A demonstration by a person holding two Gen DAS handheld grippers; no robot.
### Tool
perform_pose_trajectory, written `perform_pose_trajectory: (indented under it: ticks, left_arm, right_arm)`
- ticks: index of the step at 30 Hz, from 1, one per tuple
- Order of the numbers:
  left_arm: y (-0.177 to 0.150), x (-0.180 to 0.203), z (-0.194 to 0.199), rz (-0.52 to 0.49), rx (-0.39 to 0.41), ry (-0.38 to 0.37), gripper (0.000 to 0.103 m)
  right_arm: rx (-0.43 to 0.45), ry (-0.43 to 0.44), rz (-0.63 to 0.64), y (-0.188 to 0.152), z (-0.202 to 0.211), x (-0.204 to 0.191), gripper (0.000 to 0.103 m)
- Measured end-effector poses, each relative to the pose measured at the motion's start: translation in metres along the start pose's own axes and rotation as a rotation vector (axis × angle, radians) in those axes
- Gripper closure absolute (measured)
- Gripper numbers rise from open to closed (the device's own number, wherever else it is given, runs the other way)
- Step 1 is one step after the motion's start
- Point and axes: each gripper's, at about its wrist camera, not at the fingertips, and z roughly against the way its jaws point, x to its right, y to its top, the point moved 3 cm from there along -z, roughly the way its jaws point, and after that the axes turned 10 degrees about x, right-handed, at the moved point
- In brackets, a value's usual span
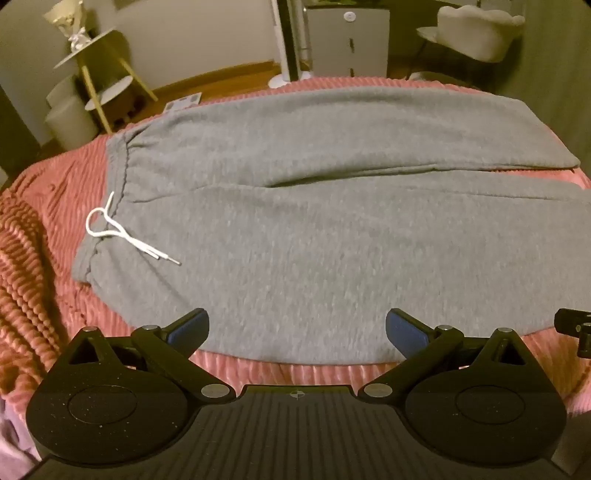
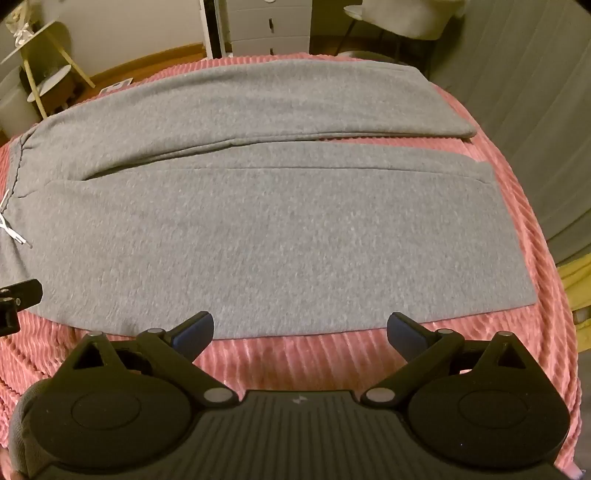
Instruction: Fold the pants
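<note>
pants [image 1: 314, 229]: grey sweatpants, laid flat across the blanket [image 1: 40, 229], both legs spread side by side, a narrow gap seen between them toward the hems
waistband [image 1: 118, 162]: found at the blanket's left edge, gathered
hems: found near the blanket's right edge; far leg's hem [image 2: 458, 122] seen shorter of the edge than near leg's hem [image 2: 513, 236]
near leg: its long edge was run along the blanket's near edge, a strip of pink left bare in front
drawstring [image 1: 122, 232]: white, looped over the waistband, ends laid on the grey cloth
blanket: pink, ribbed, draped over the left and right edges
left gripper [image 1: 297, 328]: held over the near edge, toward the waistband half; jaws were spread wide, nothing between them; blue pads [image 1: 188, 326] seen just above the pants' near edge, contact could not be told
right gripper [image 2: 301, 330]: held over the near edge, toward the hem half; jaws were spread wide, nothing held; pads [image 2: 404, 334] seen over bare blanket at the pants' edge
shelf [image 1: 92, 70]: yellow-legged, seen beyond the far left corner
drawers [image 2: 269, 26]: white, seen beyond the far edge
chair [image 1: 480, 31]: pale, seen beyond the far right corner
</note>
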Motion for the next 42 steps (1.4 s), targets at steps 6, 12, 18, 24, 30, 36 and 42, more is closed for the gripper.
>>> perform_pose_trajectory:
  ticks: [6, 12, 18, 24, 30, 36, 42]
  left_arm:
    - [-0.002, 0.0, 0.002, -0.001, -0.004, 0.001, 0.0]
    - [0.003, 0.003, 0.004, -0.001, -0.012, 0.007, 0.0]
    - [-0.001, 0.0, -0.004, 0.007, -0.018, 0.006, 0.0]
    - [-0.001, 0.0, -0.007, 0.005, -0.027, 0.005, 0.0]
    - [0.0, 0.001, -0.008, 0.007, -0.028, 0.003, 0.0]
    - [0.0, 0.001, -0.008, 0.007, -0.029, 0.002, 0.0]
    - [-0.001, 0.004, -0.01, 0.005, -0.034, 0.002, 0.0]
  right_arm:
    - [-0.002, 0.002, 0.004, -0.001, 0.0, 0.003, 0.003]
    - [-0.003, -0.01, 0.01, 0.0, -0.002, 0.001, 0.003]
    - [-0.001, -0.012, 0.014, 0.001, -0.001, 0.001, 0.003]
    - [-0.001, -0.012, 0.014, 0.002, 0.0, 0.002, 0.003]
    - [-0.001, -0.014, 0.014, 0.002, 0.0, 0.002, 0.003]
    - [0.001, -0.016, 0.016, 0.003, 0.001, 0.002, 0.003]
    - [0.001, -0.018, 0.016, 0.003, 0.0, 0.003, 0.003]
